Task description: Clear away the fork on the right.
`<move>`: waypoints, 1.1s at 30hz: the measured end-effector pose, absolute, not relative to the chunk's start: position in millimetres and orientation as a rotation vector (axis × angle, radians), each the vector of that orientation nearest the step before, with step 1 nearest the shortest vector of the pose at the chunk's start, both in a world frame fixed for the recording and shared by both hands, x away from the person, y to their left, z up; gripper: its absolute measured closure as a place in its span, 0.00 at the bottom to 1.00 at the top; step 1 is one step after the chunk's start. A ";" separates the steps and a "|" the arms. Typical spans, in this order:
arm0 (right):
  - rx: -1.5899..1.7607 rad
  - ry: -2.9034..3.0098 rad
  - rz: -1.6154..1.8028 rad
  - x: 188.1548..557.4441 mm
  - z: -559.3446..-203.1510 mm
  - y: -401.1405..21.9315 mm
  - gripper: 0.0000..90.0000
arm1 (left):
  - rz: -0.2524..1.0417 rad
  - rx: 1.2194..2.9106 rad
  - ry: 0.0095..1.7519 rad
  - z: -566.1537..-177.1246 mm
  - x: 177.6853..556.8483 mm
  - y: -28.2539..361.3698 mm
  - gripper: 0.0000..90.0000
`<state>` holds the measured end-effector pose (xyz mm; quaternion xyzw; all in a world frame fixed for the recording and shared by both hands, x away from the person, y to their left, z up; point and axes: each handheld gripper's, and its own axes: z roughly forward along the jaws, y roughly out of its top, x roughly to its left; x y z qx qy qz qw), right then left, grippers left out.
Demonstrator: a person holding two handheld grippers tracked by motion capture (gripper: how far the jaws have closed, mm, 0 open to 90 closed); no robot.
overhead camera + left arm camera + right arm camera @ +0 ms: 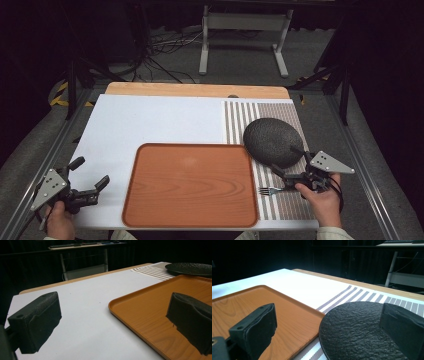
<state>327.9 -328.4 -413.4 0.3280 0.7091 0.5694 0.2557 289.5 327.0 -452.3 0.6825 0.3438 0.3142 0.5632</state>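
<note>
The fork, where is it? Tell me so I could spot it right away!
Start at the big orange tray in the middle of the table. Just past its right edge lies a striped mat. The fork lies on those stripes, below the bumpy black plate, the one small shiny metal thing there, right by the right tool.

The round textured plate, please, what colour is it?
Black round textured plate, best seen in the right gripper view.
</note>
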 end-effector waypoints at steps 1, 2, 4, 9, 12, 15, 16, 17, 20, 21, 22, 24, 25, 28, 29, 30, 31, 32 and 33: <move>0.888 1.931 1.543 328.7 -412.0 -328.1 0.02 | 0.739 1.606 0.810 -452.2 289.5 327.3 0.00; 0.891 1.934 1.540 329.3 -411.0 -328.1 0.02 | 0.740 1.606 0.811 -452.1 289.5 327.5 0.00; 0.900 1.947 1.552 332.0 -407.0 -328.1 0.02 | 0.738 1.609 0.816 -452.0 289.7 327.9 0.00; 0.846 2.031 1.472 334.9 -399.1 -325.2 0.03 | 0.736 1.609 0.821 -452.5 290.4 327.3 0.01; 0.808 2.099 1.410 337.3 -393.6 -324.0 0.04 | 0.734 1.614 0.818 -452.4 290.2 326.9 0.00; 0.787 2.173 1.340 339.0 -387.3 -322.7 0.05 | 0.734 1.614 0.816 -452.4 290.3 327.4 0.01; 0.777 2.196 1.312 339.6 -385.0 -322.3 0.05 | 0.731 1.614 0.817 -452.5 290.4 327.8 0.01; 0.776 2.216 1.281 339.5 -382.7 -321.6 0.05 | 0.730 1.613 0.818 -452.7 290.4 327.8 0.01; 0.759 2.252 1.216 340.0 -378.1 -320.9 0.06 | 0.730 1.615 0.817 -452.3 290.3 328.1 0.01; 0.753 2.269 1.190 340.4 -376.5 -320.9 0.06 | 0.733 1.617 0.816 -452.1 290.3 328.2 0.01; 0.752 2.282 1.169 340.8 -375.4 -320.7 0.06 | 0.731 1.616 0.817 -452.1 290.2 328.2 0.00; 0.743 2.309 1.134 341.7 -373.8 -320.4 0.06 | 0.732 1.615 0.818 -452.1 290.1 328.3 0.01; 0.737 2.327 1.112 342.2 -373.0 -320.1 0.06 | 0.733 1.615 0.818 -452.0 290.0 328.4 0.00; 0.712 2.381 1.047 344.5 -370.6 -319.3 0.06 | 0.733 1.616 0.818 -451.9 290.0 328.5 0.00; 0.709 2.394 1.030 344.9 -370.1 -319.0 0.06 | 0.733 1.616 0.818 -451.9 290.0 328.5 0.00; 0.702 2.404 1.015 345.5 -369.5 -318.8 0.06 | 0.732 1.617 0.817 -451.9 290.0 328.6 0.00; 0.694 2.428 0.992 346.1 -368.5 -318.3 0.06 | 0.732 1.616 0.819 -452.0 290.0 328.5 0.01; 0.689 2.444 0.971 346.7 -367.8 -317.7 0.06 | 0.731 1.616 0.819 -452.0 290.1 328.5 0.01; 0.681 2.456 0.950 347.4 -367.0 -317.2 0.06 | 0.731 1.618 0.818 -452.1 290.2 328.5 0.01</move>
